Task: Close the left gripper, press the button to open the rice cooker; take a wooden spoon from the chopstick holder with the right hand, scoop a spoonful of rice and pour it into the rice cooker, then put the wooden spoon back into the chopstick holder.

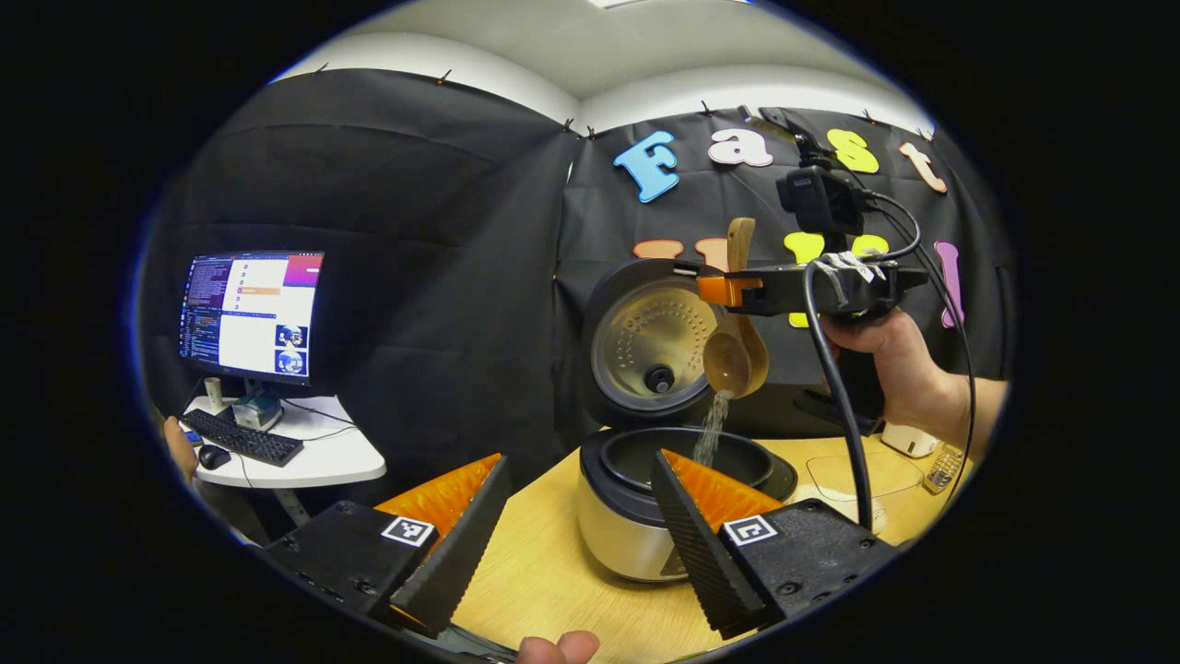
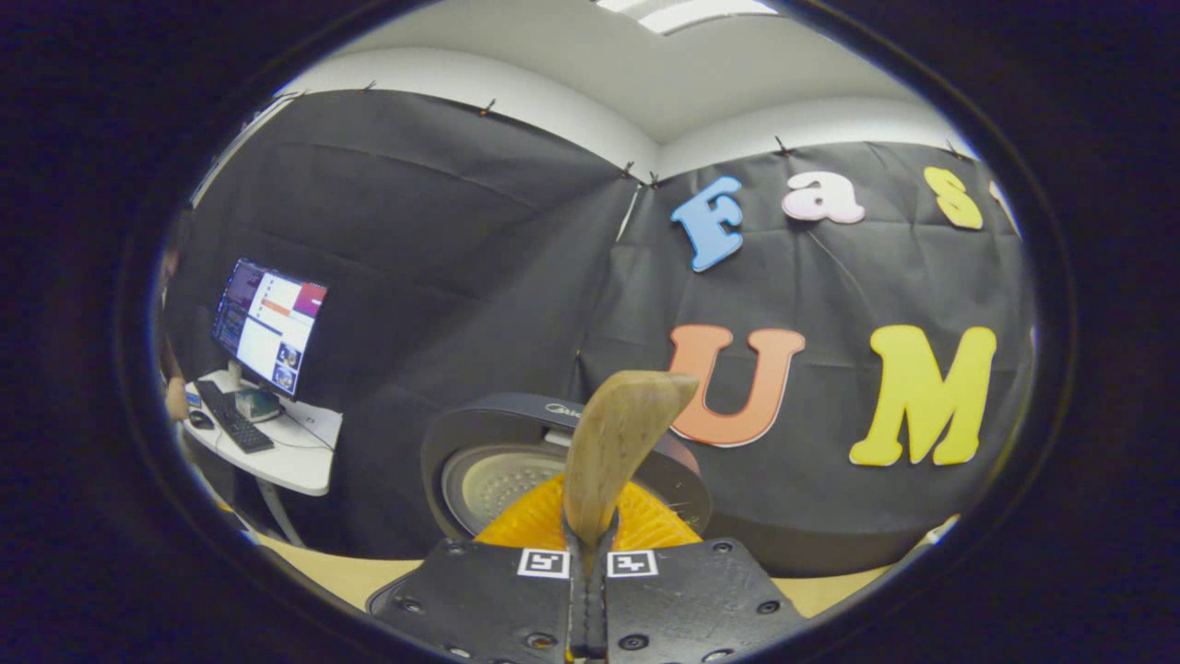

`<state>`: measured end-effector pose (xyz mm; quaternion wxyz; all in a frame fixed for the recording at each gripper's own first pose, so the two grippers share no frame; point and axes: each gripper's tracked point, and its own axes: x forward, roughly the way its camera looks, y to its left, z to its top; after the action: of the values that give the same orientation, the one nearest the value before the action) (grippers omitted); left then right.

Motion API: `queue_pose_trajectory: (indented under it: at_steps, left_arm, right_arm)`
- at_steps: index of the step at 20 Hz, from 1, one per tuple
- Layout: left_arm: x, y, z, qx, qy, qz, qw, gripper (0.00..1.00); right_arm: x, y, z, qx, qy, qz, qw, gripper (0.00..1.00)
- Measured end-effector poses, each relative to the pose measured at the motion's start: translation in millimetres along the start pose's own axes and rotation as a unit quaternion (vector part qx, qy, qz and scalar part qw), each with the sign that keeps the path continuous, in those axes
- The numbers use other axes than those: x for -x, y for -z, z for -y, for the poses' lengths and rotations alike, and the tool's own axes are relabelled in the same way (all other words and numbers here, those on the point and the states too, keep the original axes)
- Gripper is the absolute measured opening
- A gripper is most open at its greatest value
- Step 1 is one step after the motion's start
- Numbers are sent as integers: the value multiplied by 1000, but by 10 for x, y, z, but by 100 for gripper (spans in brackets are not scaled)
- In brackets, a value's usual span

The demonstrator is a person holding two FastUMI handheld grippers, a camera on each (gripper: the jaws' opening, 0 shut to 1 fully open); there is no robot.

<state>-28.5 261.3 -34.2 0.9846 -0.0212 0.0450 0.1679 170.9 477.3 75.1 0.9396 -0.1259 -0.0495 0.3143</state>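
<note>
Jaws of the right gripper are clamped on the handle of the wooden spoon, both fingers pressing it, the handle end rising between them in the right gripper view; in the left gripper view the spoon hangs bowl-down and tilted above the open rice cooker, and a thin stream of rice falls from the bowl into the inner pot; the lid stands raised behind it, so the pouring step looks to be in hand; the left gripper waits low and near the cooker over the desk, its jaws spread wide and holding nothing; judged from this, the next move calls for letting the bowl empty, then righting the spoon and carrying it to the chopstick holder, handle kept firmly pinched so it does not twist; a hand holds the right gripper, its cable trailing down beside the cooker.
</note>
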Motion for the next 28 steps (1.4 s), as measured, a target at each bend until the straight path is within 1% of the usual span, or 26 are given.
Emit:
queue_pose_trajectory:
  at_steps: [3, 7, 8, 9, 12, 14, 15, 16, 17, 19, 20, 21, 22, 23, 24, 25, 26, 27, 28]
  left_arm:
    - [10, -24, -33, 5, -3, 3, 1000, 98]
    - [33, -54, -49, 10, -3, 8, 1000, 98]
    - [36, -64, -59, 9, -5, 8, 1000, 100]
    - [42, -62, -67, 8, -6, 9, 1000, 98]
    - [52, -85, -40, 11, -3, 10, 1000, 98]
    - [56, -78, -50, 7, -7, 9, 1000, 98]
    - [60, -86, -55, 6, -10, 9, 1000, 98]
    - [62, -94, -36, 5, -12, 9, 1000, 98]
    - [68, -112, -24, 3, -13, 10, 1000, 98]
    - [94, -158, -12, -9, -22, 14, 1000, 98]
    - [101, -195, -1, -13, -25, 19, 999, 98]
    - [99, -210, 35, -13, -22, 20, 999, 98]
    - [93, -223, 92, -10, -19, 22, 1000, 98]
    - [97, -233, 167, -9, -14, 22, 1000, 98]
    - [116, -249, 254, -10, -8, 20, 1000, 98]
    - [124, -229, 329, -14, -2, 14, 1000, 98]
    - [148, -230, 379, -20, 2, 13, 1000, 100]
    - [169, -250, 431, -28, 6, 15, 999, 98]
    - [173, -282, 489, -35, 7, 19, 999, 98]
  right_arm:
    - [1, -16, -32, 20, 1, 5, 1000, 0]
    - [-22, 56, -14, 20, 3, -7, 1000, 0]
    - [-21, 84, -2, 16, 4, -13, 1000, 0]
    - [-21, 112, -16, 9, 1, -19, 1000, 0]
    - [0, 133, 40, -8, 3, -26, 1000, 0]
    - [12, 152, 42, -27, -1, -31, 999, 0]
    - [25, 157, 40, -39, -5, -34, 999, 3]
    - [48, 155, 70, -51, -7, -36, 998, 0]
    - [94, 154, 112, -67, -8, -38, 997, 0]
    - [165, 145, 177, -113, -18, -44, 992, 0]
    - [203, 142, 235, -138, -21, -48, 989, 3]
    - [272, 146, 314, -160, -21, -52, 986, 3]
    - [333, 137, 402, -179, -21, -53, 982, 0]
    - [407, 141, 494, -198, -20, -55, 978, 2]
    - [502, 170, 593, -220, -19, -58, 973, 0]
    - [593, 228, 716, -244, -16, -61, 968, 0]
    - [697, 276, 860, -266, -10, -64, 962, 0]
    - [819, 317, 1006, -280, -1, -66, 958, 0]
    - [940, 342, 1211, -291, 13, -64, 955, 0]
